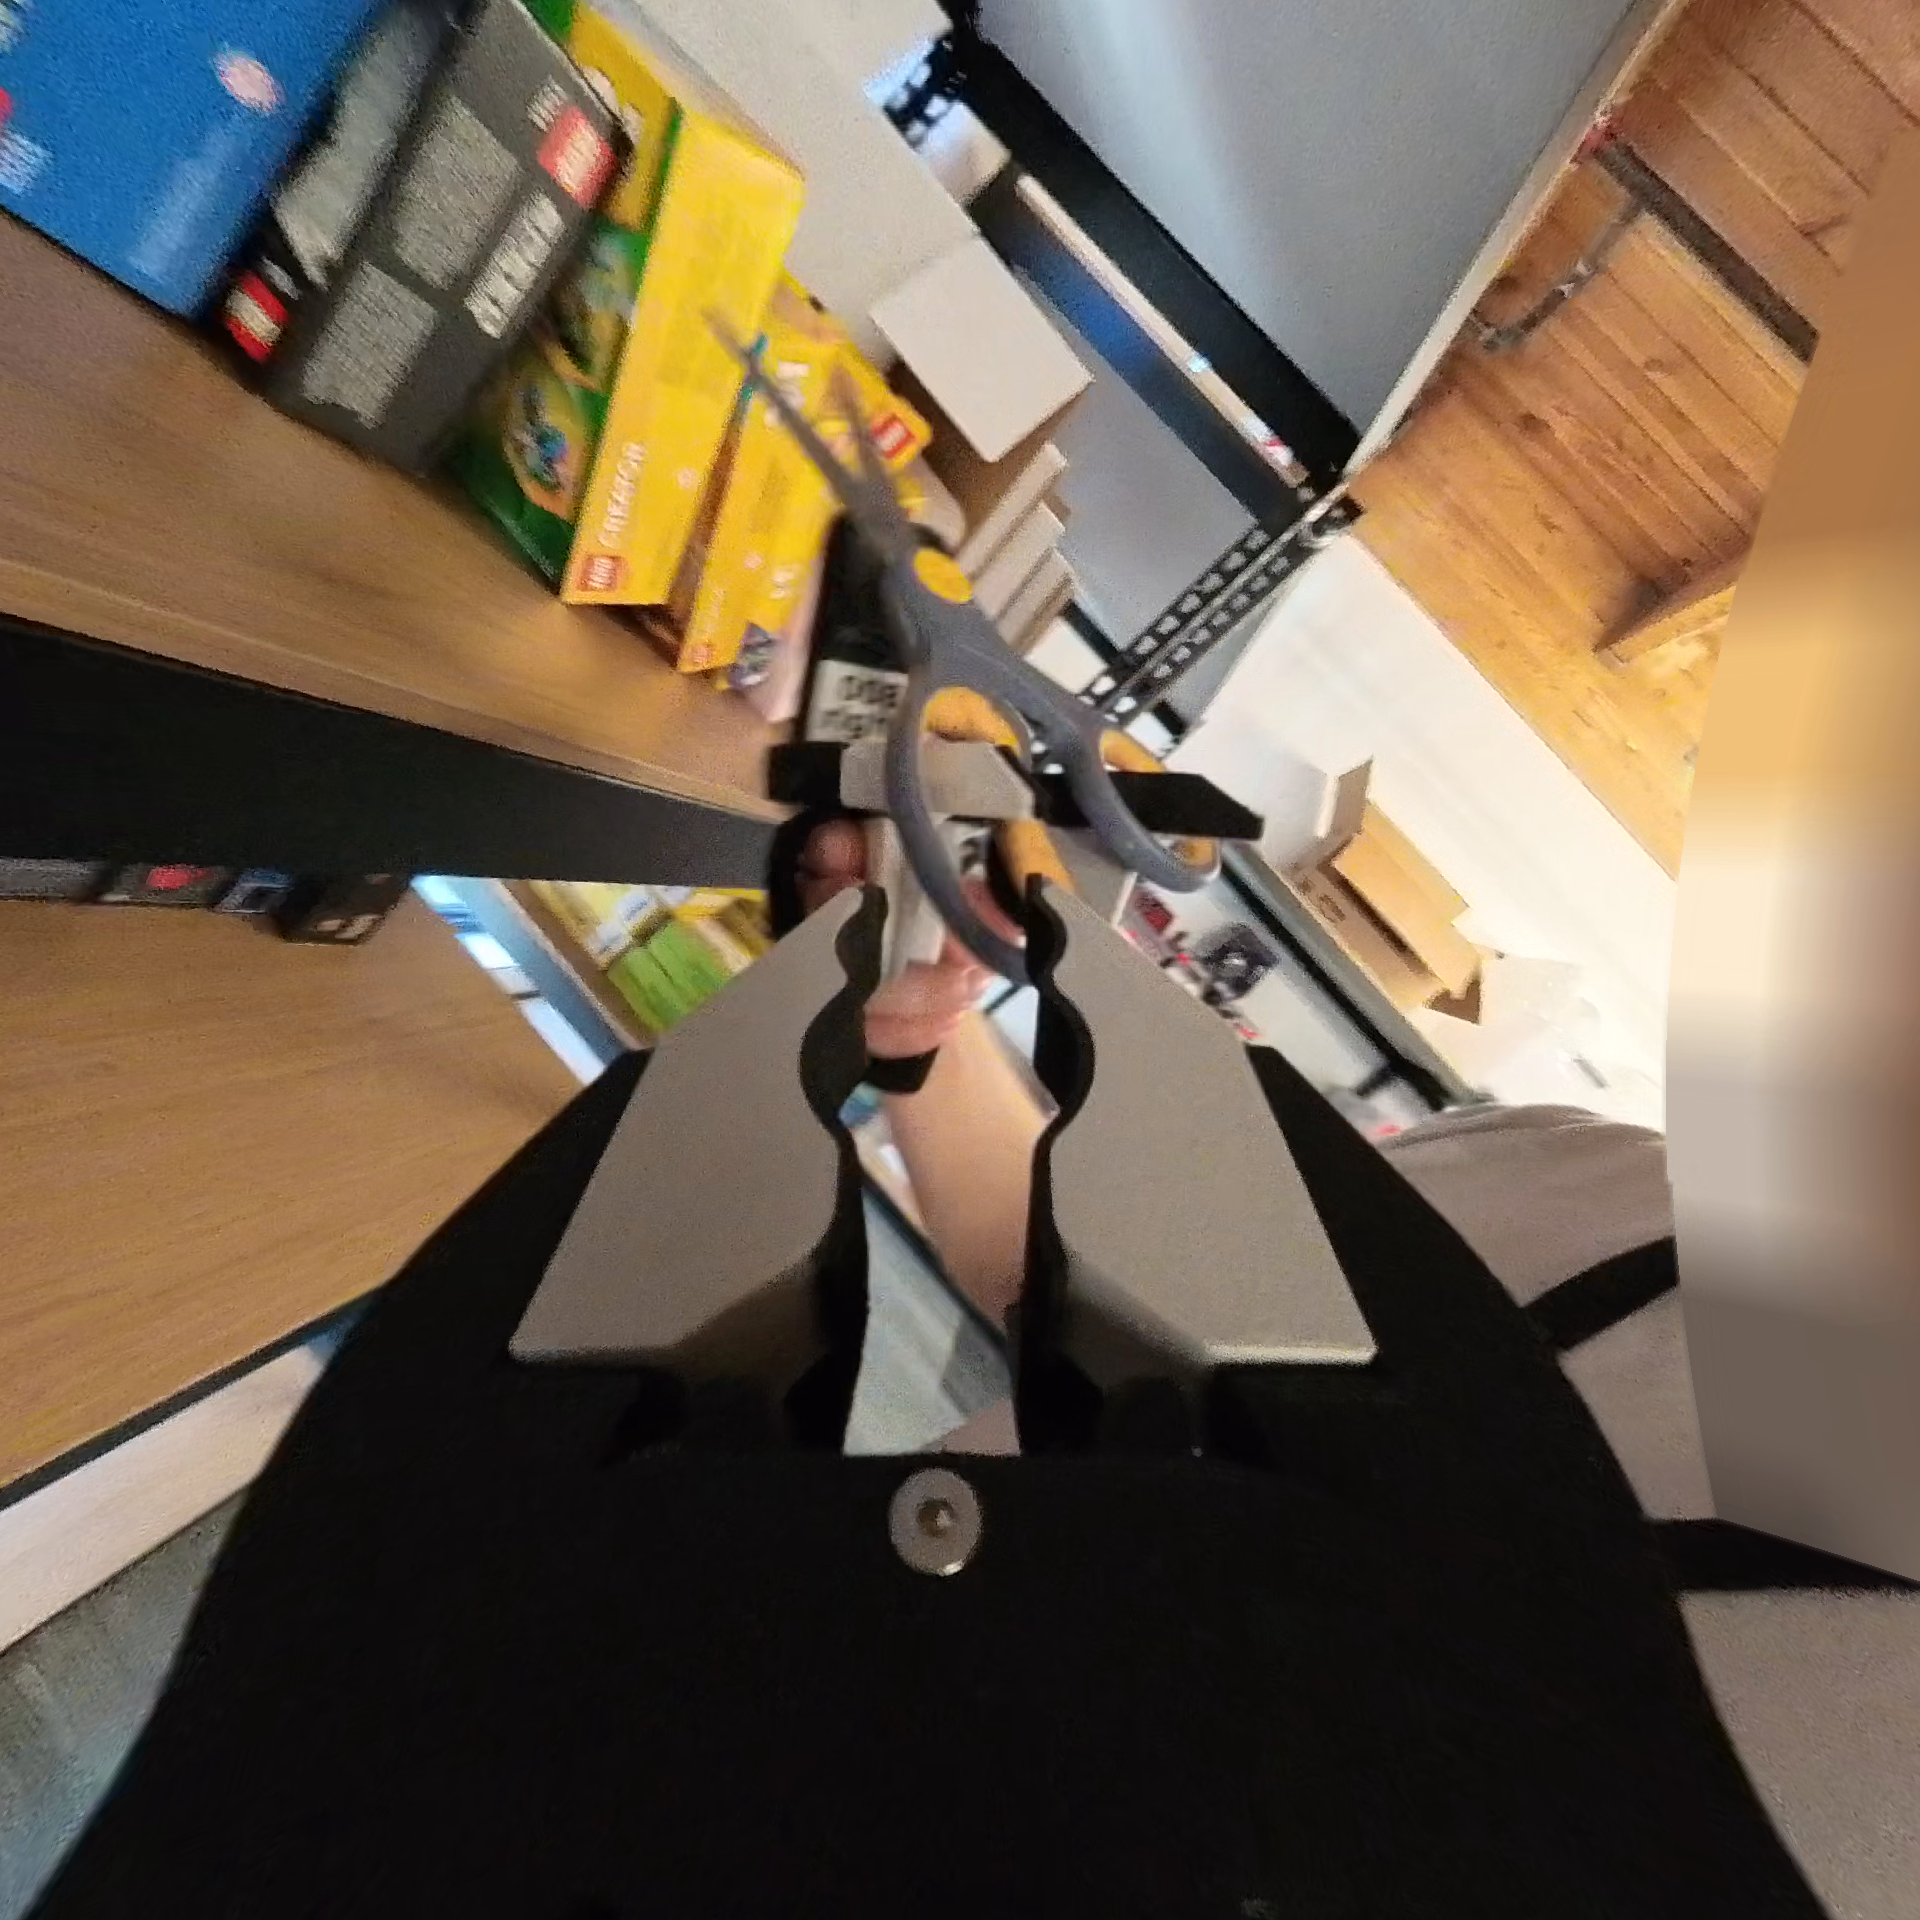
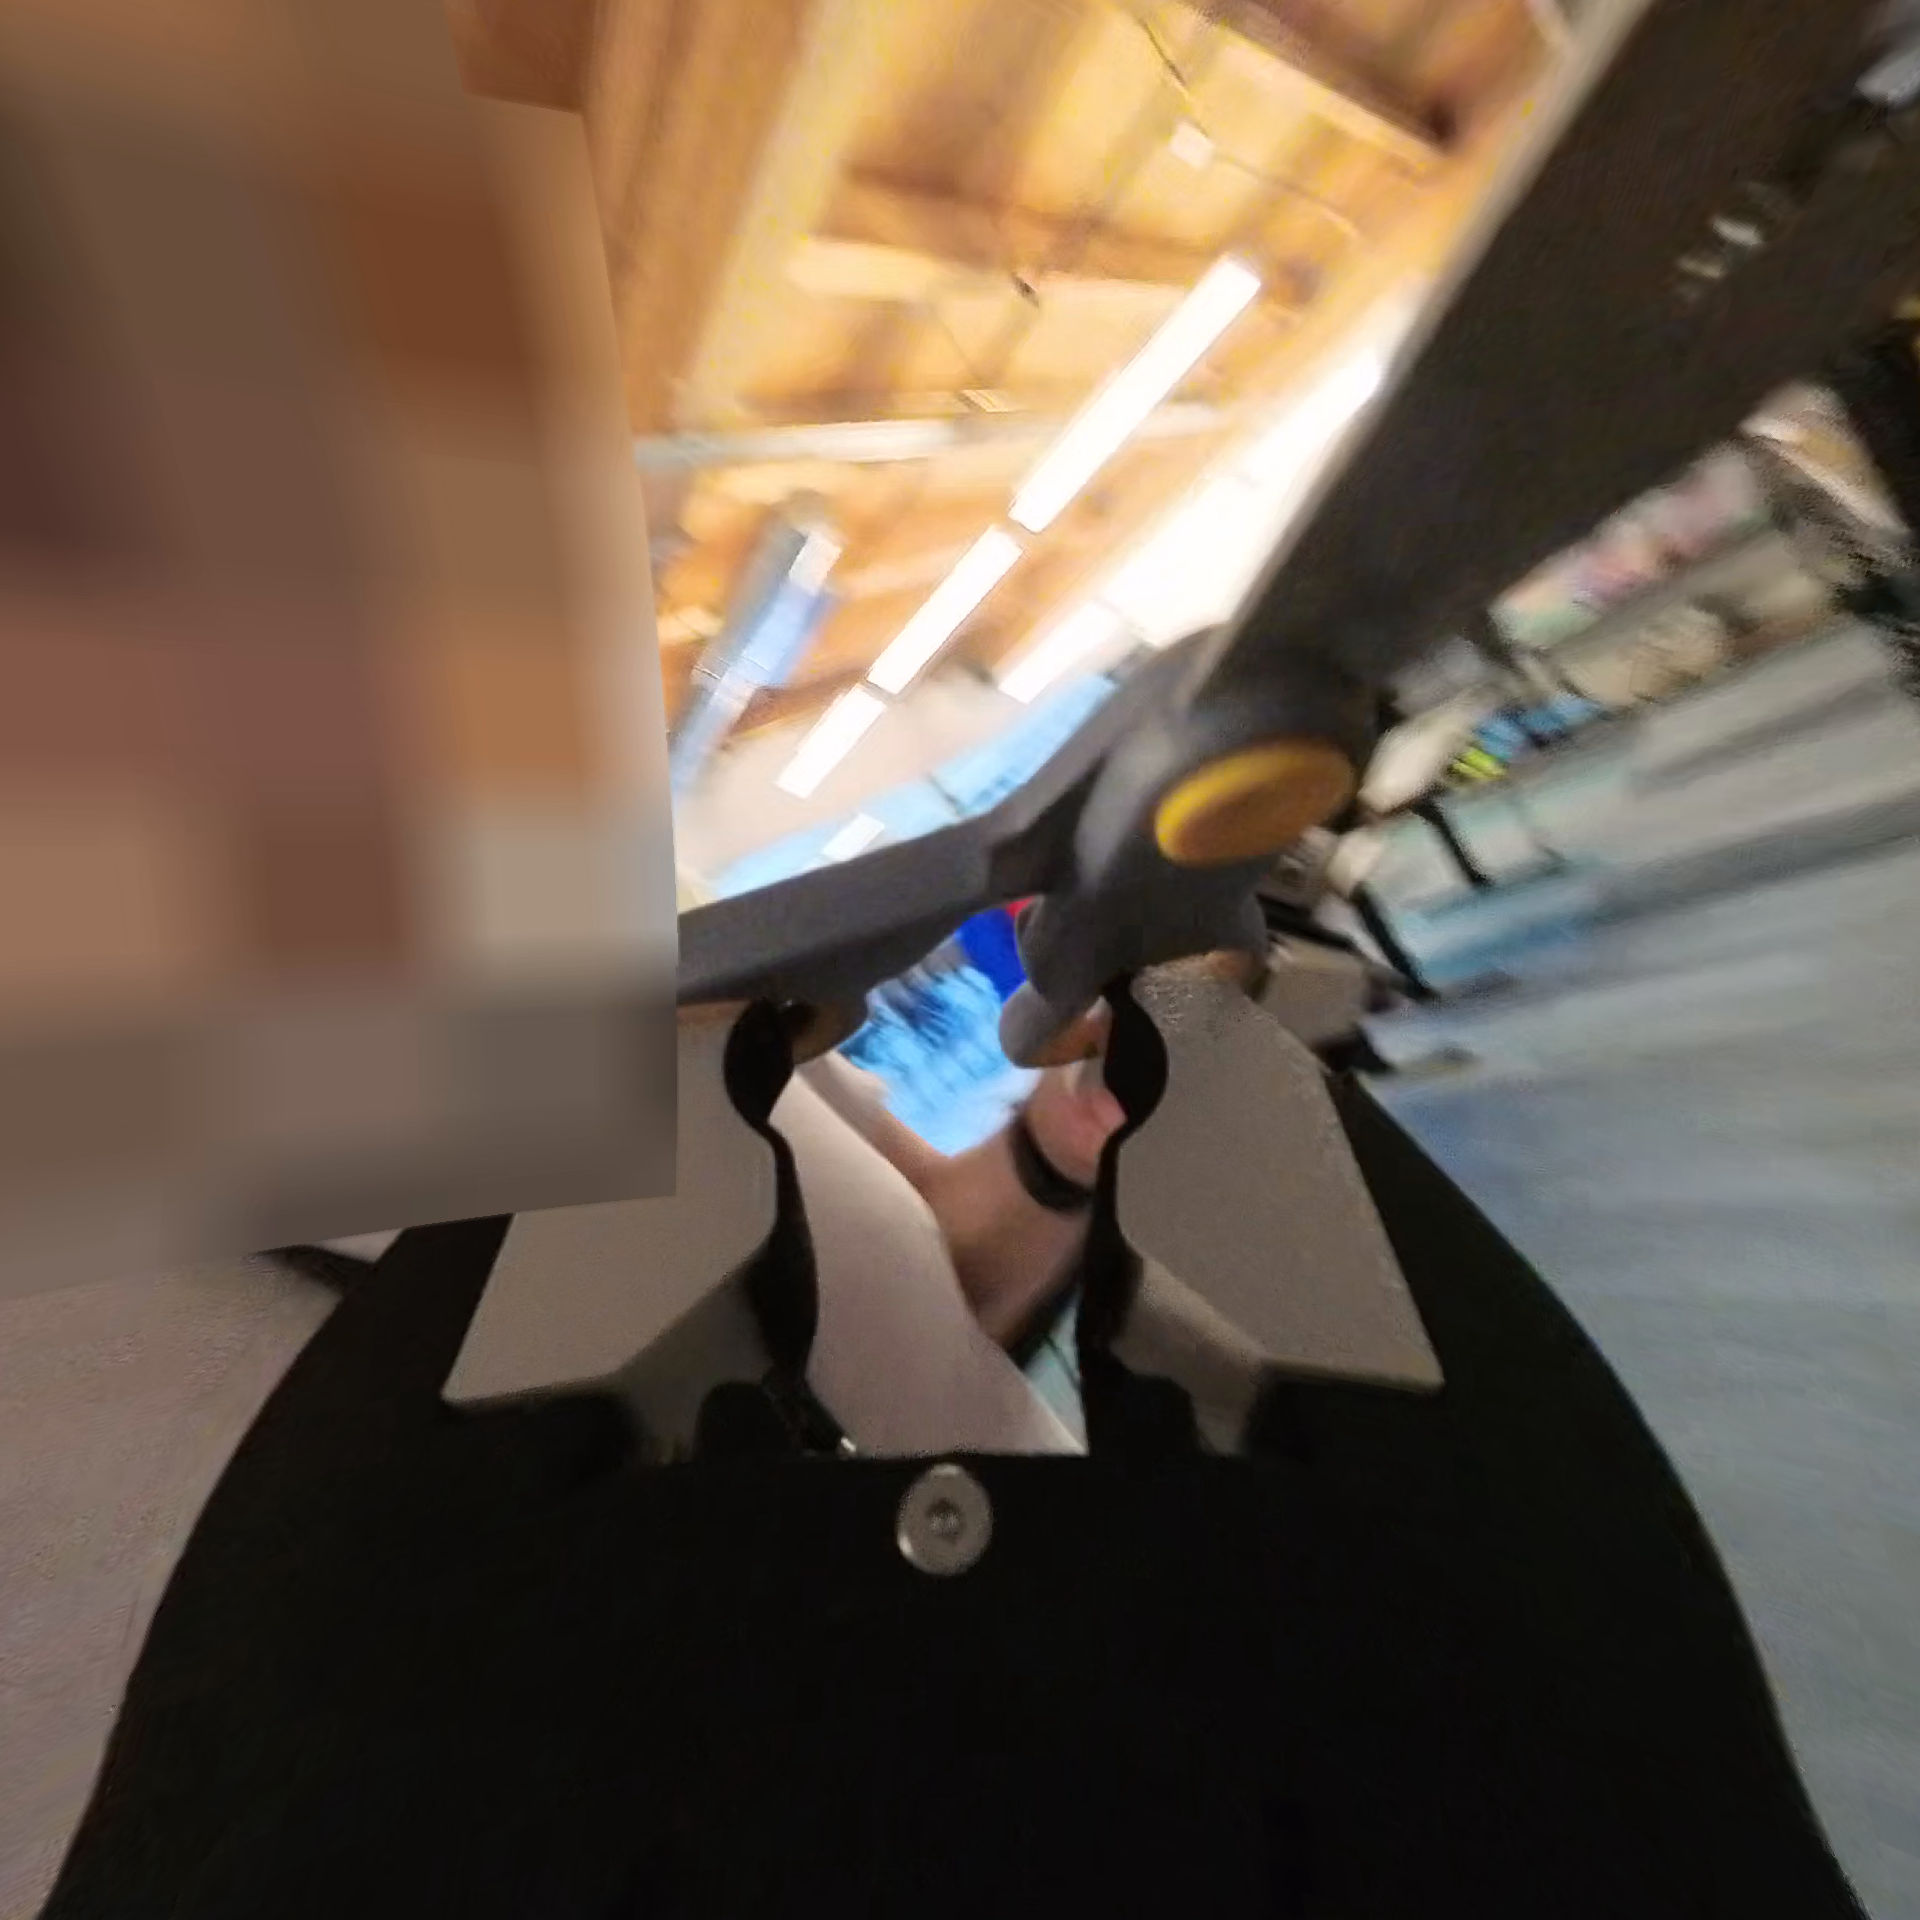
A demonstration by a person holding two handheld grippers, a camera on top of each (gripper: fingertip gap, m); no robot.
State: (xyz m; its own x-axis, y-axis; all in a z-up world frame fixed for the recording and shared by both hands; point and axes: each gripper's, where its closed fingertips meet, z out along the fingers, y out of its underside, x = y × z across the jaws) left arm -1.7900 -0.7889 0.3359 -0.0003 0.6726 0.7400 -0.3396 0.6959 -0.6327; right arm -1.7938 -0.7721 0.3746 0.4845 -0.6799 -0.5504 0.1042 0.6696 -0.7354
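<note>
R gripper [image 2: 940, 1013] grips grey-and-yellow-handled metal scissors [image 2: 1174, 831] by handles, blades pointing away. L gripper [image 1: 951, 914] w/ jaws parted, empty, just below scissors' handle loops, near wooden shelf [image 1: 260, 499] w/ yellow toy boxes [image 1: 665, 416].

Ahead of the left hand-held gripper [image 1: 951, 914], a pair of grey and yellow scissors [image 1: 961, 727] fills the way forward, gripped by the right hand-held gripper [image 1: 997, 795] that crosses just beyond the left one's tips. To its left, a wooden shelf [image 1: 208, 540] with a dark front edge stands close, crowded with boxes [image 1: 623, 416]. To its right the room opens toward the white wall [image 1: 1455, 790]. The gap between its own fingers is free.
</note>
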